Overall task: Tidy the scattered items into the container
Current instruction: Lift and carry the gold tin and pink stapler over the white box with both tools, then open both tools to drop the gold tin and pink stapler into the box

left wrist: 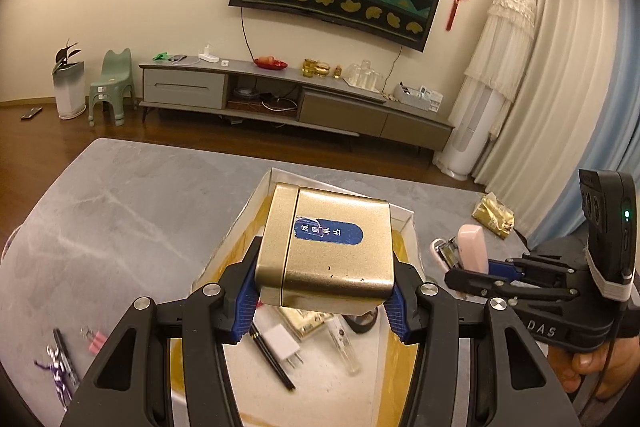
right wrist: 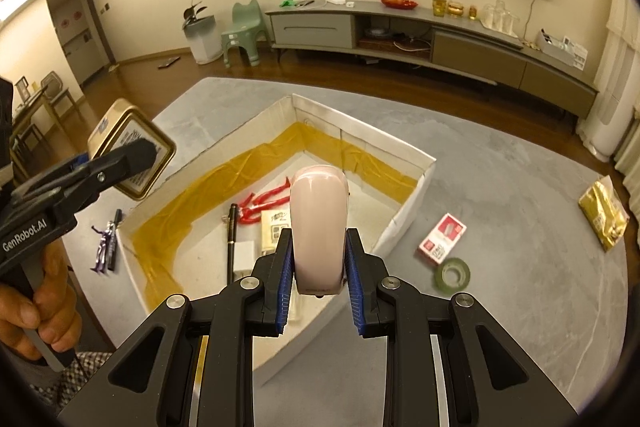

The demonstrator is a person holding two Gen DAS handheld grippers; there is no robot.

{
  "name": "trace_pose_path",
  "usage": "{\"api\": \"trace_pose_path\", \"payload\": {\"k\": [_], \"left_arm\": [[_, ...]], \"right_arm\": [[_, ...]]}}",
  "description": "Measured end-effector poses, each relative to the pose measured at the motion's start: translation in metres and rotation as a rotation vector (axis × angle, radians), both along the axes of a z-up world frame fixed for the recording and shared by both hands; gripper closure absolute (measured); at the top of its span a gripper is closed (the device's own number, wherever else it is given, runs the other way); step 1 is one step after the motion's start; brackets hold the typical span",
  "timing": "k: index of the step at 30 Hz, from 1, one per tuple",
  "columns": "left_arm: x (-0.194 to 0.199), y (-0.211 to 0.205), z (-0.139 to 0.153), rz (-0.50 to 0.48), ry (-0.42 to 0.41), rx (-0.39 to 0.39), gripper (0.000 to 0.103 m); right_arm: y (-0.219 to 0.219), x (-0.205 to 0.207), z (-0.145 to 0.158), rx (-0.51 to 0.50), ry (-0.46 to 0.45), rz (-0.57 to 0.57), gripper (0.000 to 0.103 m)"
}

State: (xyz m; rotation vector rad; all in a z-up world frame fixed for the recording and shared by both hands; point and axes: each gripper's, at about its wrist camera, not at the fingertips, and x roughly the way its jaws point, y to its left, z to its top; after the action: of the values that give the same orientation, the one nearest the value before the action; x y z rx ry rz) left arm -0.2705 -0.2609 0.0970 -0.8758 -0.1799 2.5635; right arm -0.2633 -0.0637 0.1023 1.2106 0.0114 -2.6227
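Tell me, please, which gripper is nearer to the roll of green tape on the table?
Right. The right gripper, holding the pink device, is just left of the green tape roll; the left gripper with the gold tin is beyond the box's far side.

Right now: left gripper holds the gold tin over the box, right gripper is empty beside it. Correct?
Not quite. The right gripper is not empty: its blue pads are shut on a pink case, as the right wrist view shows. The rest stands: the left gripper holds the gold tin over the box.
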Motion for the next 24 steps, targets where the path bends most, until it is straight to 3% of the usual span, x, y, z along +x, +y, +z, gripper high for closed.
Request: {"api": "trace_pose_path", "payload": {"k": [12,24], "left_arm": [[-0.069,0.03,-0.021,-0.051,-0.109,-0.036,0.049],[-0.126,0.057,-0.057,-0.031,-0.213,-0.095,0.049]], "right_arm": [[0.002,-0.048,-0.024,0.028,-0.057,0.012,0.077],[-0.001,-0.093,-0.053,0.097,-0.115,0.052,0.077]]}}
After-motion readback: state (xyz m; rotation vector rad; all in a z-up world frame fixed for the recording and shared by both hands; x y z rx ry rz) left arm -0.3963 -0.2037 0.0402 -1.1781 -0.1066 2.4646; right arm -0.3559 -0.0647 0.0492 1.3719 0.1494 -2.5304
